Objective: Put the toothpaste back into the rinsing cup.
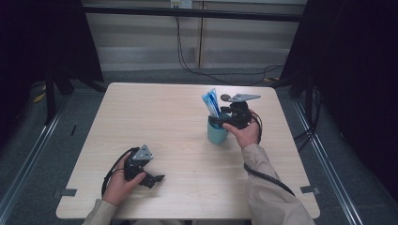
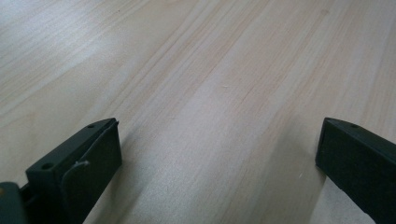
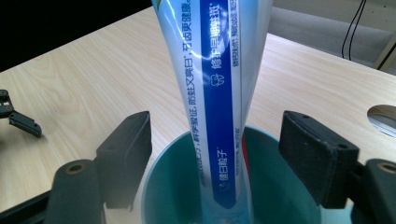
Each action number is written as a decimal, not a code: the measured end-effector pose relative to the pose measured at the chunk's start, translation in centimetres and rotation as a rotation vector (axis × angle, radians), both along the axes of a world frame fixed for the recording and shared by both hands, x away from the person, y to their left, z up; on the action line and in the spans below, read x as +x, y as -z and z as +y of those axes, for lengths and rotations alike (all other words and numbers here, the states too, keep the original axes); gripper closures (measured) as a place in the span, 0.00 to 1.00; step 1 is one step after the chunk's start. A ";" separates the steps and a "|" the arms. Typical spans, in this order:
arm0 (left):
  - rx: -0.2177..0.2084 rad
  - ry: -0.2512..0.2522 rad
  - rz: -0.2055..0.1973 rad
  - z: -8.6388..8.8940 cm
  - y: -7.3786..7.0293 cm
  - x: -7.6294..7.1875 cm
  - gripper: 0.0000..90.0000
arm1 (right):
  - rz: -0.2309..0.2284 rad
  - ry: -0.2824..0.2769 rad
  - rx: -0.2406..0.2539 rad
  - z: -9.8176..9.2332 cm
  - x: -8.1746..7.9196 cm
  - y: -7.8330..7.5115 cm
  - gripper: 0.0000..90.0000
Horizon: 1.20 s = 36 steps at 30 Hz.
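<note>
A teal cup (image 1: pixel 217 132) stands right of the table's middle with a blue and white toothpaste tube (image 1: pixel 211 102) standing in it, leaning a little left. My right gripper (image 1: pixel 220 123) hovers at the cup's rim, open. In the right gripper view its jaws stand apart on either side of the tube (image 3: pixel 219 93), above the cup (image 3: pixel 168 196), touching neither. My left gripper (image 1: pixel 157 180) rests low over the bare wood near the front left, open, with nothing between its fingers (image 2: pixel 79 163).
The light wooden table (image 1: pixel 155 117) has bare room across its left and back. Dark curtains and stands flank both sides. Cables hang by the back wall. The left gripper's jaw (image 3: pixel 21 120) appears at the left edge of the right gripper view.
</note>
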State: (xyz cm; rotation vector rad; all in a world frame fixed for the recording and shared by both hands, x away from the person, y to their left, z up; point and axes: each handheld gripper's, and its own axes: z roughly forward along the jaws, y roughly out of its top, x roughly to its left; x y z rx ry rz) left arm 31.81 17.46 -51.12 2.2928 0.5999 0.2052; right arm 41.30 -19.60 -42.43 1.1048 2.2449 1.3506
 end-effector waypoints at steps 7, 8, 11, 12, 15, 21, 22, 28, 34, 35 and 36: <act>0.001 0.001 0.000 0.0 0.0 0.0 0.00 | 0.009 -0.005 0.001 -0.1 -0.1 -0.1 0.25; -0.002 0.000 0.000 0.0 0.0 0.0 0.00 | 0.019 -0.012 0.011 -0.1 -0.2 -0.1 0.24; -0.002 -0.001 0.000 0.0 0.0 0.0 0.00 | 0.030 -0.019 0.003 -0.1 -0.4 -0.2 0.22; -0.002 0.000 0.000 0.0 0.0 0.0 0.00 | 0.030 -0.019 0.003 -0.1 -0.4 -0.2 0.22; -0.001 0.000 0.000 0.0 0.0 0.0 0.00 | 0.038 -0.027 0.002 -0.3 -0.7 -0.5 0.19; -0.002 0.000 0.000 0.0 0.0 0.0 0.00 | 0.048 -0.037 0.007 -0.5 -1.1 -0.9 0.18; -0.002 0.000 0.000 0.0 0.0 0.0 0.00 | 0.051 -0.044 0.007 -0.5 -1.2 -0.9 0.18; -0.002 -0.001 0.000 0.0 0.0 0.0 0.00 | 0.065 -0.049 0.002 -0.8 -1.6 -1.1 0.18; -0.002 -0.001 0.000 0.0 0.0 0.0 0.00 | 0.073 -0.067 0.004 -1.1 -2.1 -1.5 0.18; -0.002 0.000 0.000 0.0 0.0 0.0 0.00 | 0.073 -0.067 -0.004 -1.2 -2.2 -1.6 0.18; -0.002 0.000 0.000 0.0 0.0 0.0 0.00 | 0.073 -0.067 -0.004 -1.2 -2.2 -1.6 0.18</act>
